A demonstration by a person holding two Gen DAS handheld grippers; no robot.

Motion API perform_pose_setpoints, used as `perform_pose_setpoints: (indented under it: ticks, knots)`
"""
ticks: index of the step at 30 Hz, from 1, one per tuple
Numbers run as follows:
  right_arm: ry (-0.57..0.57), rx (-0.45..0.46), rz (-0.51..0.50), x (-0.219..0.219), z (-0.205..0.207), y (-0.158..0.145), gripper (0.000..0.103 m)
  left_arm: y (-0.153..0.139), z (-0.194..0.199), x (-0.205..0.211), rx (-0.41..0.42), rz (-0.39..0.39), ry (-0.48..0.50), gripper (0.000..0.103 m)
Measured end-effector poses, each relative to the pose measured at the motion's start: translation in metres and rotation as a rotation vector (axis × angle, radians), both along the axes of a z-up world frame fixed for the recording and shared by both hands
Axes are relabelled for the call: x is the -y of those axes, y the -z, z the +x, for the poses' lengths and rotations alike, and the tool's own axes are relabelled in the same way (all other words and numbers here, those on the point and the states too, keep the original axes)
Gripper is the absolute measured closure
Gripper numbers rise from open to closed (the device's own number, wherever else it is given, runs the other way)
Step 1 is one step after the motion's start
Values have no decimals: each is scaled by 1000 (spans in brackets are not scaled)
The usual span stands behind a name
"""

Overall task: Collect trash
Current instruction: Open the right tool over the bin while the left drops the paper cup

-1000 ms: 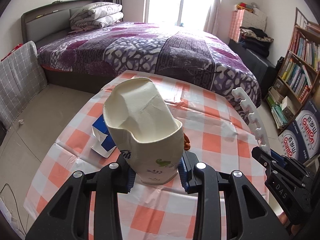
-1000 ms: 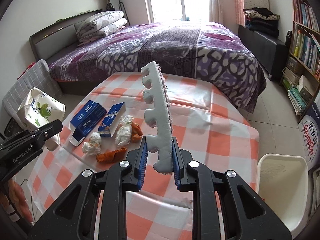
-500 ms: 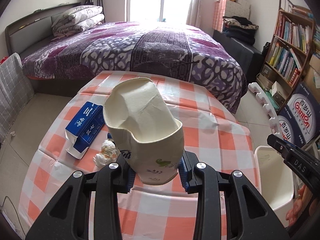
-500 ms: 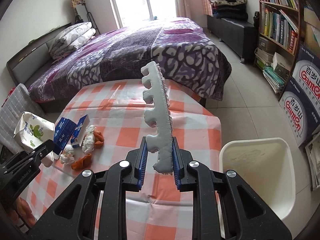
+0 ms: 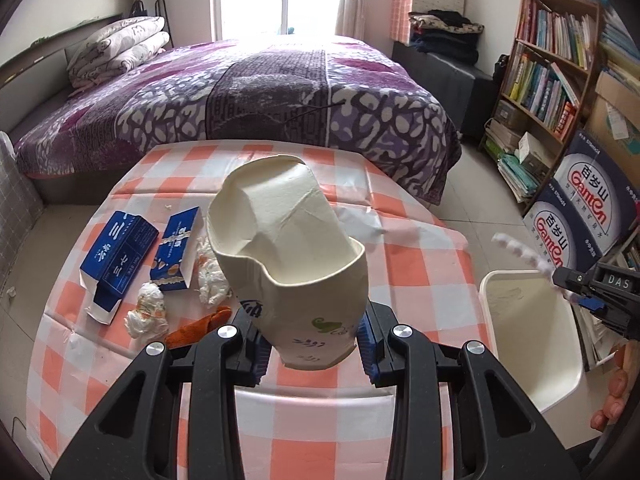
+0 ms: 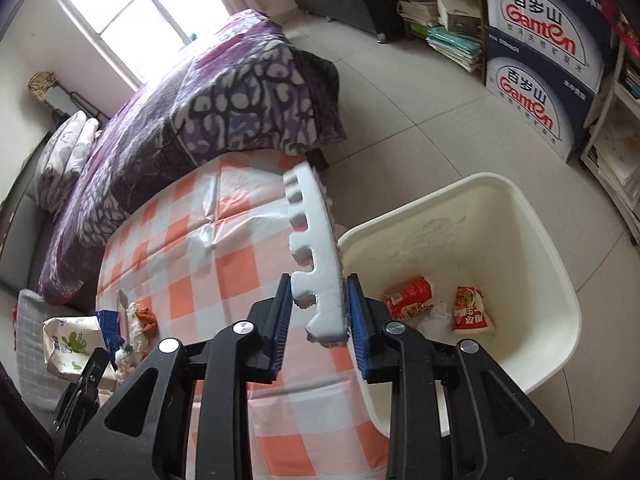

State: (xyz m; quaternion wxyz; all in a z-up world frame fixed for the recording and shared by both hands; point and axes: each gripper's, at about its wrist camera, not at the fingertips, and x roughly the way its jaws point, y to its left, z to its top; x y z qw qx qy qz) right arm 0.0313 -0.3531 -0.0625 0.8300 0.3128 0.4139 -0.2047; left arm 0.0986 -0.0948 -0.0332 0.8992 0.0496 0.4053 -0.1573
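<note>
My left gripper (image 5: 312, 346) is shut on a crumpled cream paper cup (image 5: 288, 264) with green print, held above the checked table (image 5: 404, 280). The cup also shows in the right wrist view (image 6: 74, 344). My right gripper (image 6: 318, 312) holds a white notched foam strip (image 6: 316, 248) by the rim of the white trash bin (image 6: 556, 280); its jaws have widened and the strip leans on the right pad. The bin (image 5: 532, 364) stands right of the table and holds red snack wrappers (image 6: 468, 308). Blue cartons (image 5: 120, 256), crumpled tissues (image 5: 146, 312) and orange peel (image 5: 200, 324) lie on the table's left.
A purple-covered bed (image 5: 248, 92) stands behind the table. A bookshelf (image 5: 556, 60) and stacked blue water boxes (image 5: 576, 208) are on the right, beside the bin. Tiled floor (image 6: 420, 100) lies between bed and boxes.
My right gripper has swung right and down to the bin with the foam strip, and its jaws have widened. My left gripper has turned right, still holding the cup.
</note>
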Motion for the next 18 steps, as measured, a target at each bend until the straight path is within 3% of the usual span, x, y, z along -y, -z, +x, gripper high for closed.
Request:
perform_pose_setpoints:
  ticks: [1,2,6,18]
  knots:
    - [24,2,-8,4,-4,-1,48,1,-1,6,-1,1,11,67]
    - [47,6,-19,9,-7,-3,41,2,-2,12,-1,2,21,67]
    - [92,19,-34,28,-17,-6,29,4,-7,36,-2,5,66,67]
    - [180,46,-119,63,-38,-21,19,13,-26,103,-16,17,201,67]
